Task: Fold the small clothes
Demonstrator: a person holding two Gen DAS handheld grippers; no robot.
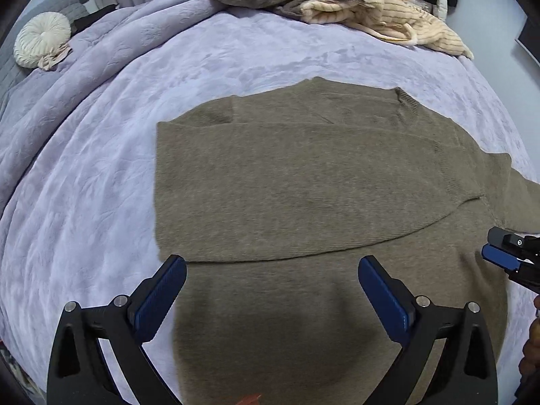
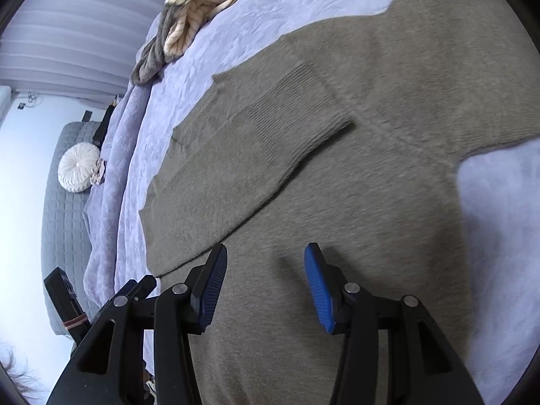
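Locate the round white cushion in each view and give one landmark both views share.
Left wrist view: round cushion at the upper left edge, beside the lilac bedspread.
Right wrist view: cushion at the middle left, on the grey quilted cover beside the bedspread.
Shared landmark: the folded sleeve lying across the olive sweater; in the right wrist view the sleeve's ribbed cuff sits near the centre.

You have a bed covered by a lilac crinkled spread. An olive-brown knit sweater lies flat at its middle, one sleeve folded across the body. A heap of cream and brown clothes sits at the far edge.
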